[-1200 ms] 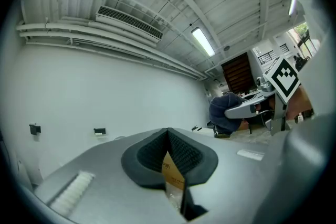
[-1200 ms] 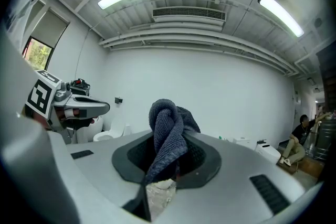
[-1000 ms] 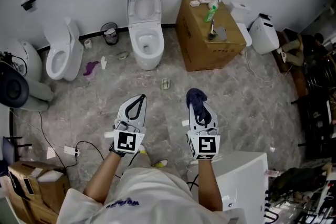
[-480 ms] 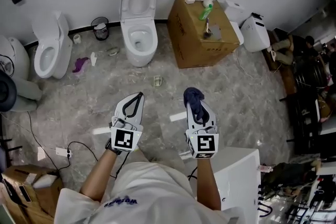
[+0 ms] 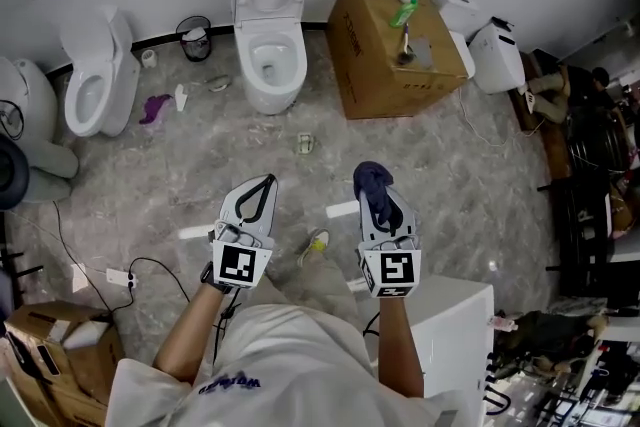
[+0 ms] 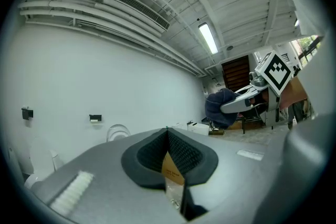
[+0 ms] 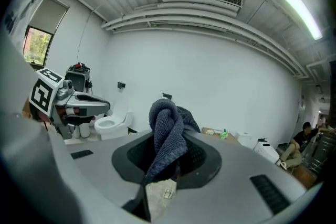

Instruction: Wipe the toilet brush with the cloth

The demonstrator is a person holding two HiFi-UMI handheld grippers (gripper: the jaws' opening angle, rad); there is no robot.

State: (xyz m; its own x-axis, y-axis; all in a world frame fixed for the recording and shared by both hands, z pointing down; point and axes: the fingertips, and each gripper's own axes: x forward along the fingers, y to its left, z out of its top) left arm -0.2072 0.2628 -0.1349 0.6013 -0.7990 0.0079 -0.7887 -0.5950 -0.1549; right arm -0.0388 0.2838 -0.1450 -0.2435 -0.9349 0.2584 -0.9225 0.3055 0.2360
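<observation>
- Ahead of left claw (image 5: 266, 187): open floor (image 5: 200, 170), one small scrap of litter (image 5: 306, 144), then toilet (image 5: 272, 65).
- Ahead-right of right claw (image 5: 372, 181): cardboard box (image 5: 370, 65) blocks.
- Behind right claw, near: white cabinet (image 5: 455, 335).

No text can be read; blue print on the shirt (image 5: 285, 367) is illegible.

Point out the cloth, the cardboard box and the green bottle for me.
cloth (image 5: 372, 183): head view, on its bunched dark-blue top end.
cardboard box (image 5: 350, 50): head view, on its bare side wall.
green bottle (image 5: 402, 12): head view, on its mid-body.
</observation>
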